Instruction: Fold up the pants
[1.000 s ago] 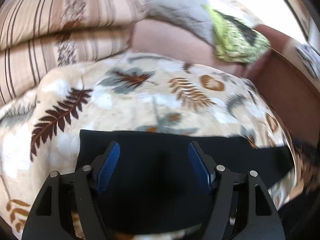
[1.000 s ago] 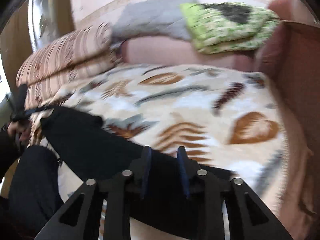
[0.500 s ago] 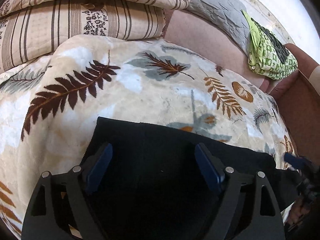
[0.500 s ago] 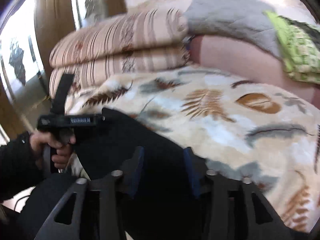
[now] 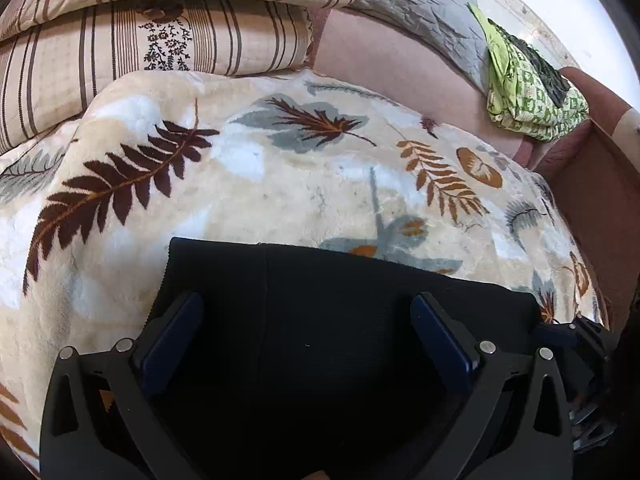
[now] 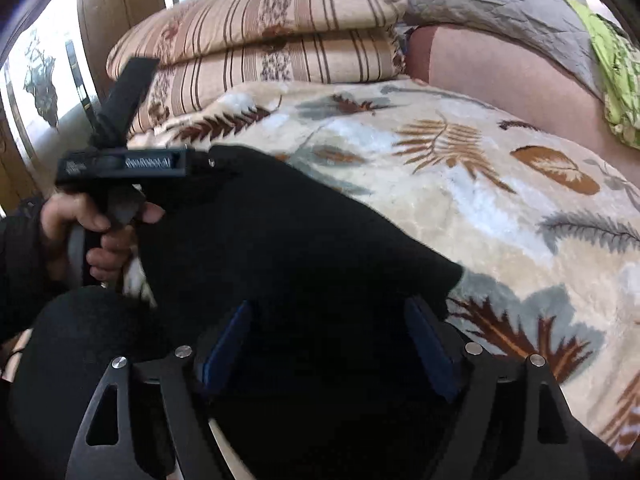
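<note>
Black pants [image 5: 340, 308] lie flat on a leaf-print blanket [image 5: 280, 168], waistband edge toward the far side. My left gripper [image 5: 306, 340] is open, its blue pads spread wide over the cloth. In the right wrist view the pants [image 6: 288, 248] spread across the blanket's near left part. My right gripper [image 6: 328, 344] is open above the dark cloth. The left gripper's body [image 6: 124, 162] shows there at the pants' left end, held by a hand. The right gripper's tip shows at the right edge of the left wrist view [image 5: 560, 330].
Striped cushions [image 5: 120, 40] are stacked at the back left. A grey quilt [image 5: 420, 8] and a green patterned bundle [image 5: 528, 92] lie on the pink sofa back. A brown sofa arm [image 5: 600, 208] bounds the right side. The person's dark-clad knee [image 6: 80, 344] is near left.
My right gripper has opened from nearly shut and swung left over the pants. My left gripper has widened and tilted down; the pants now lie flatter on the blanket.
</note>
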